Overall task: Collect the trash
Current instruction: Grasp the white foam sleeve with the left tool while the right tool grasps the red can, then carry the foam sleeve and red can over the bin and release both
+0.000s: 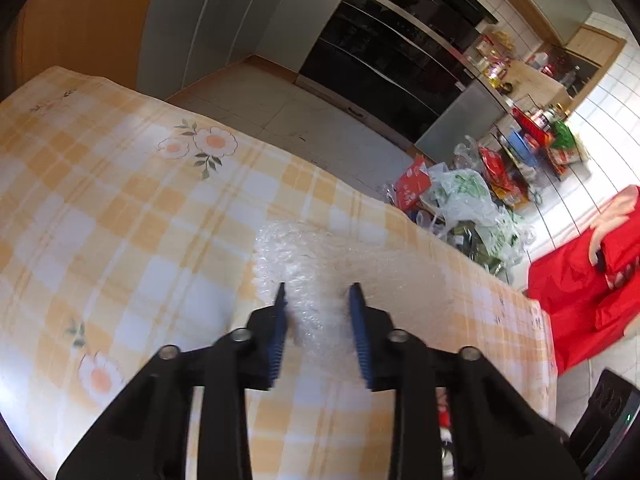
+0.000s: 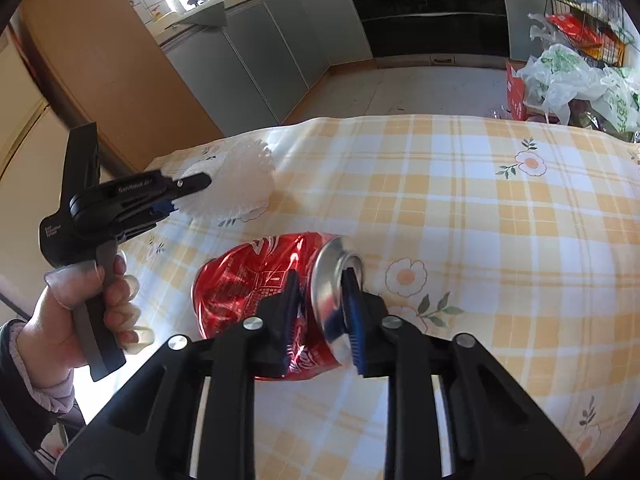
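A crushed red soda can (image 2: 256,280) lies on its side on the checked tablecloth (image 2: 480,208). My right gripper (image 2: 320,280) is shut on the can's silver top end, one finger on the red body, the other in the mouth opening. My left gripper (image 1: 318,292) holds a white crinkled foam sheet (image 1: 304,252) between its blue fingers. In the right wrist view the left gripper (image 2: 188,192) is at the table's far left, shut on that white sheet (image 2: 236,184).
A red bag (image 1: 580,292) hangs at the table's right end in the left wrist view. Plastic bags and packets (image 2: 568,76) are piled on the floor by a wire rack. Kitchen cabinets (image 2: 280,48) stand beyond the table.
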Available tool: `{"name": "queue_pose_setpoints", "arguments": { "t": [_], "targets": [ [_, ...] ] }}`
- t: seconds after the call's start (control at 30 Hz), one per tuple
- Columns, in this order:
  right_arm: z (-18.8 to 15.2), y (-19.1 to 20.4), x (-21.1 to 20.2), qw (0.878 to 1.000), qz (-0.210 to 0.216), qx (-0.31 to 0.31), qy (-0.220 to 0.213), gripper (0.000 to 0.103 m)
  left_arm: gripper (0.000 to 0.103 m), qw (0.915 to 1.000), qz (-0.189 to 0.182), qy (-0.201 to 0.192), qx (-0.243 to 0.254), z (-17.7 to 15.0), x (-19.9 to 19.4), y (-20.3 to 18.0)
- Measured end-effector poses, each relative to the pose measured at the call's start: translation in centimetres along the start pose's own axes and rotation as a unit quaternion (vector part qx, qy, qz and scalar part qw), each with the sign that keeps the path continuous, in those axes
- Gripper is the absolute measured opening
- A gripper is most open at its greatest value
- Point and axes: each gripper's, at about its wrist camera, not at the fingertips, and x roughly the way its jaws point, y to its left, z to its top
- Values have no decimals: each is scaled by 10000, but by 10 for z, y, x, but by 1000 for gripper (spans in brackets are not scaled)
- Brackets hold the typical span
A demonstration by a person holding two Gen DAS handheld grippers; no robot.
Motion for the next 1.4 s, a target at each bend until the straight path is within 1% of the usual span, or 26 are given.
{"name": "queue_pose_setpoints", "arguments": {
  "t": [0.03, 0.1, 0.23, 0.37, 0.5, 0.57, 0.63, 0.8, 0.87, 0.93, 1.07, 1.17, 1.27, 1.4],
  "targets": [
    [-3, 2, -6, 10000, -21, -2, -45, 23, 22, 10000, 0, 5, 75, -5, -10, 0],
    [-11, 9, -17, 9999, -87, -76, -107, 23, 20, 9997, 31, 10, 258, -14, -27, 2],
    [-31, 25, -49, 9989, -295, -276, -237, 23, 20, 9986, 204, -52, 494, -38, -75, 2],
    [-55, 39, -91, 9980, -323, -308, -439, 23, 20, 9939, 471, -280, 954, -71, -131, -9],
    [-82, 54, -138, 9967, -411, -352, -607, 23, 20, 9921, 508, -436, 1064, -103, -179, -15],
    [-96, 60, -164, 9961, -448, -374, -668, 23, 20, 9894, 541, -542, 1235, -123, -205, -24],
    [-110, 64, -193, 9944, -573, -447, -766, 23, 20, 9861, 598, -610, 1427, -140, -230, -34],
    [-146, 69, -261, 9922, -673, -381, -974, 23, 20, 9810, 474, -833, 1686, -183, -293, -59],
    [-163, 74, -282, 9910, -705, -426, -1053, 23, 20, 9795, 354, -900, 1765, -200, -316, -73],
    [-178, 79, -300, 9903, -715, -439, -1109, 23, 20, 9759, 270, -999, 1921, -220, -337, -88],
    [-203, 91, -327, 9903, -617, -408, -1179, 23, 20, 9705, 215, -1103, 2131, -260, -369, -106],
    [-223, 107, -340, 9891, -611, -556, -1217, 23, 21, 9710, 196, -1103, 2112, -288, -384, -109],
    [-240, 121, -344, 9889, -554, -647, -1217, 23, 21, 9727, 228, -1056, 2055, -312, -394, -105],
    [-261, 139, -349, 9881, -522, -735, -1250, 23, 21, 9739, 291, -1103, 1962, -338, -411, -96]
  ]
}}
